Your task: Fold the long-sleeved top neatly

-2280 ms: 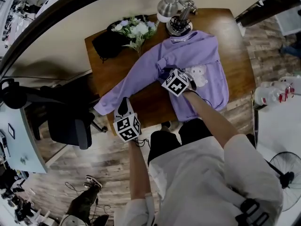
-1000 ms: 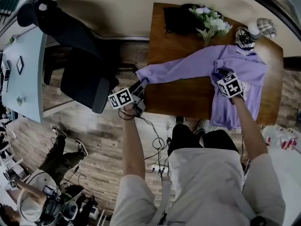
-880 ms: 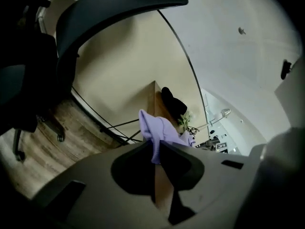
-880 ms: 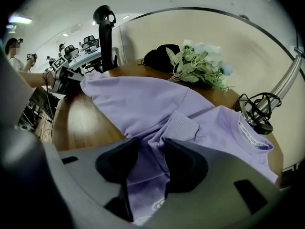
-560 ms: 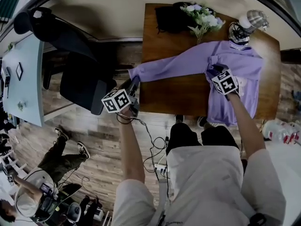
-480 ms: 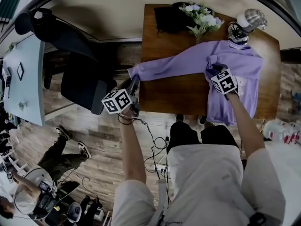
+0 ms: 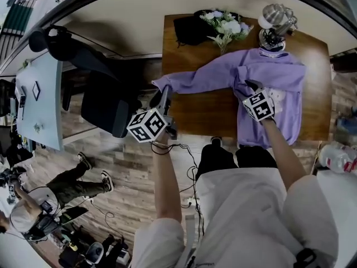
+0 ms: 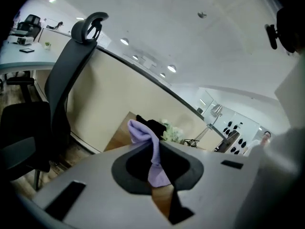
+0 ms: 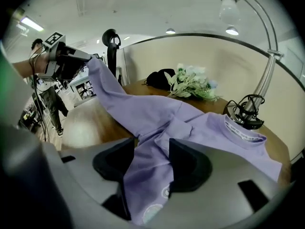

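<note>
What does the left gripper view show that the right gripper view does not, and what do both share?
Only the left gripper view shows the inside of the left claw, just closed on the cuff of the lilac fabric sleeve. Only the right gripper view shows the right claw, jaws just opened with the body of the lilac long-sleeved top between them, and its pale collar band. Both show the raised sleeve, the black fabric bag, the white flowers and the brown wooden table.
</note>
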Tool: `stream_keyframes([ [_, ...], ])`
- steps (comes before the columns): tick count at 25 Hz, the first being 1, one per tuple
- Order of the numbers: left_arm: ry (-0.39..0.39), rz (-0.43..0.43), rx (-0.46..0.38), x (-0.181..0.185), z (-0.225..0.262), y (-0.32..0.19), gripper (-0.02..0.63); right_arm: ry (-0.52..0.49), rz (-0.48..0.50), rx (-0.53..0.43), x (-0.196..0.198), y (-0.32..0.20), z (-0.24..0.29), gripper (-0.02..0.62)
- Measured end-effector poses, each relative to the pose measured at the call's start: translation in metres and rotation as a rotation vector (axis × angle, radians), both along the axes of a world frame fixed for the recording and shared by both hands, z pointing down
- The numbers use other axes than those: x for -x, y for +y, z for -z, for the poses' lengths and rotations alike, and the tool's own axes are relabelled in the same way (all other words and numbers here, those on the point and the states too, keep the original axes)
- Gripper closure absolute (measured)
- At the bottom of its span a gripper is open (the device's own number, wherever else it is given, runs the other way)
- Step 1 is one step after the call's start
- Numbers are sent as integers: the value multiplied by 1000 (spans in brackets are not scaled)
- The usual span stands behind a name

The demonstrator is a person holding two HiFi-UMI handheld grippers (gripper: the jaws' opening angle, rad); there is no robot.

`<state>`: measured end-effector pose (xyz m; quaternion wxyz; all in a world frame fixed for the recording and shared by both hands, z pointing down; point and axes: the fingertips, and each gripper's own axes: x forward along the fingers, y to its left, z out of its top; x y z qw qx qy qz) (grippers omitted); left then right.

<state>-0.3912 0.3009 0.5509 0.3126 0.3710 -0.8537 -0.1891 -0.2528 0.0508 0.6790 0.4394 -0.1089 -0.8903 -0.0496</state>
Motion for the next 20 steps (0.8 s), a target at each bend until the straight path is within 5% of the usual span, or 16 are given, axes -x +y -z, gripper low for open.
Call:
stream_keyframes([
  [13,-131,-154,10,-92,82,-211,554,-4,-38,182,-105,-73,9,360],
  [20,-165,-320,26,-146,83,-352,554,-28,-143,196,-169,-162,14,364],
])
